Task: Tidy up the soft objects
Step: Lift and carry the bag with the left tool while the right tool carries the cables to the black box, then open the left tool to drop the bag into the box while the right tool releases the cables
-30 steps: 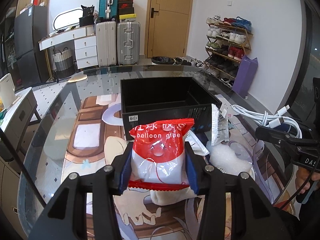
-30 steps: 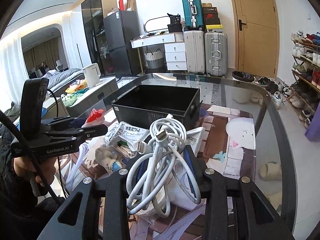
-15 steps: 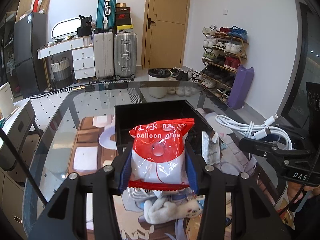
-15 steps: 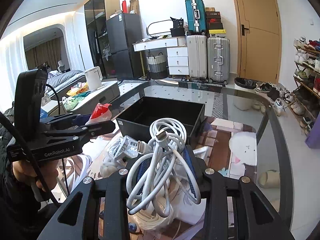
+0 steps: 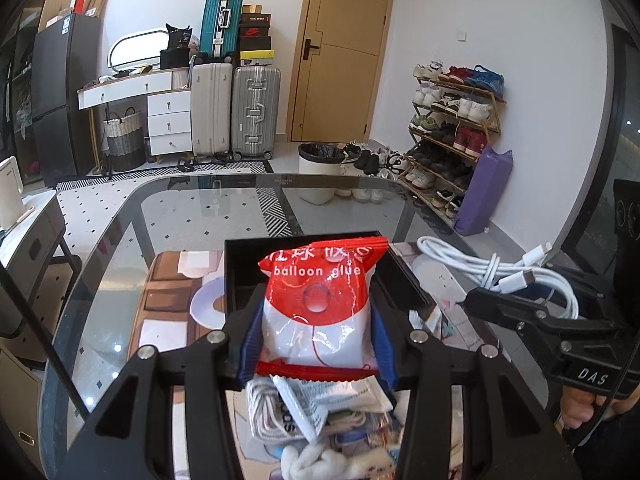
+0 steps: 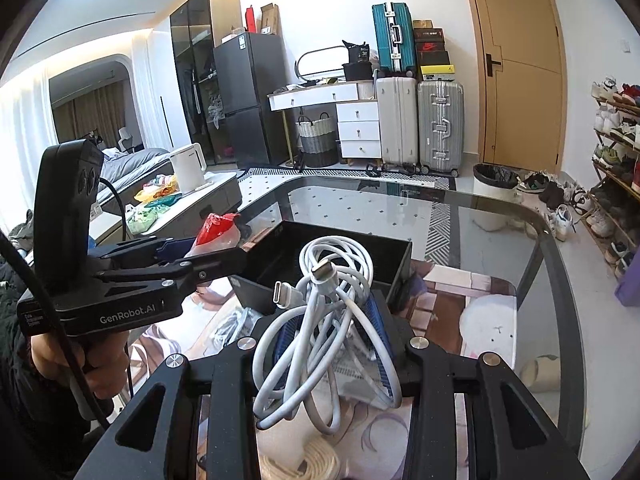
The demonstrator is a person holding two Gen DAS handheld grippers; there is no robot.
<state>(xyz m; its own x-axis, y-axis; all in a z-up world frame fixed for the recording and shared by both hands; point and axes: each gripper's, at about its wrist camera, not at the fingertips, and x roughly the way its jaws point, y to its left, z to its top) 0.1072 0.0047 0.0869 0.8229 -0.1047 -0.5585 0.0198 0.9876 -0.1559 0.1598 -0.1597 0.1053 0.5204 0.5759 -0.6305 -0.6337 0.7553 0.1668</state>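
Both loads have risen off the table since the earlier frames and moved toward the black bin [image 5: 404,280], which now sits right below and behind them rather than well ahead. The balloon glue packet [image 5: 318,312], red above and white below, stands upright, squeezed between the blue pads of the left gripper [image 5: 318,332], with its top edge over the bin's near wall. The white cable bundle [image 6: 324,320] hangs in loops from the right gripper [image 6: 332,344], whose jaws are clamped tight on it, just short of the bin's near corner. This looks like the carry step, both items being in the air and neither yet inside. Next, each gripper probably needs to come over the open bin and let go. More soft items [image 5: 320,412] lie on the table [image 5: 180,216] beneath
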